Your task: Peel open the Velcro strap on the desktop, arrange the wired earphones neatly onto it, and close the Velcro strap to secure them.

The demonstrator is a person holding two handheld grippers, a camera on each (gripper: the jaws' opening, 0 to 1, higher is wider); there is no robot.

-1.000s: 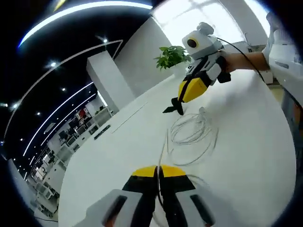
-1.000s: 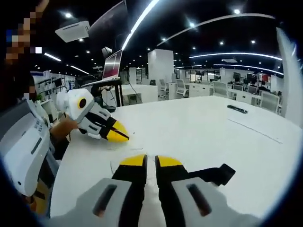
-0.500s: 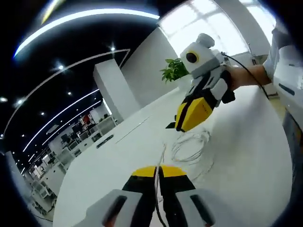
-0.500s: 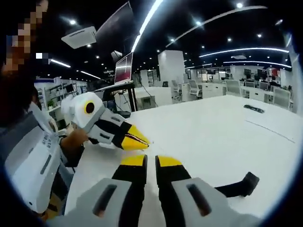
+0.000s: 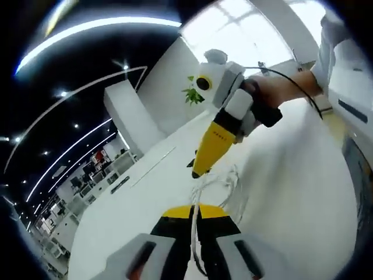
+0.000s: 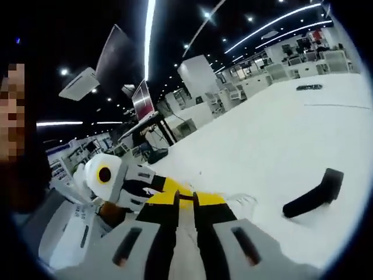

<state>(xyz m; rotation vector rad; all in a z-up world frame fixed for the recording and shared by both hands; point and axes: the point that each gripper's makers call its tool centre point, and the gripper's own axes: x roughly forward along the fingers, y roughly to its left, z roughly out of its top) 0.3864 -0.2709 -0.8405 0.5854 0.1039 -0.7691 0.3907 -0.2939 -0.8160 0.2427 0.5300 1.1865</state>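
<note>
Black Velcro strap [image 6: 315,195]; white earphones [image 5: 224,185]; white desktop [image 6: 274,134]

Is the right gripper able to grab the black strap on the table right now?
Probably not yet. The right gripper looks shut, and the black strap lies apart from it on the bare white table. Nothing blocks the way, though.

The right gripper [image 6: 185,201], jaws pressed together, hangs over a white desk [image 6: 262,134] with the left gripper [image 6: 137,188] just behind its tips, white earphone wire [image 6: 242,200] beside them and a black strap [image 6: 313,193] off to the right.
</note>
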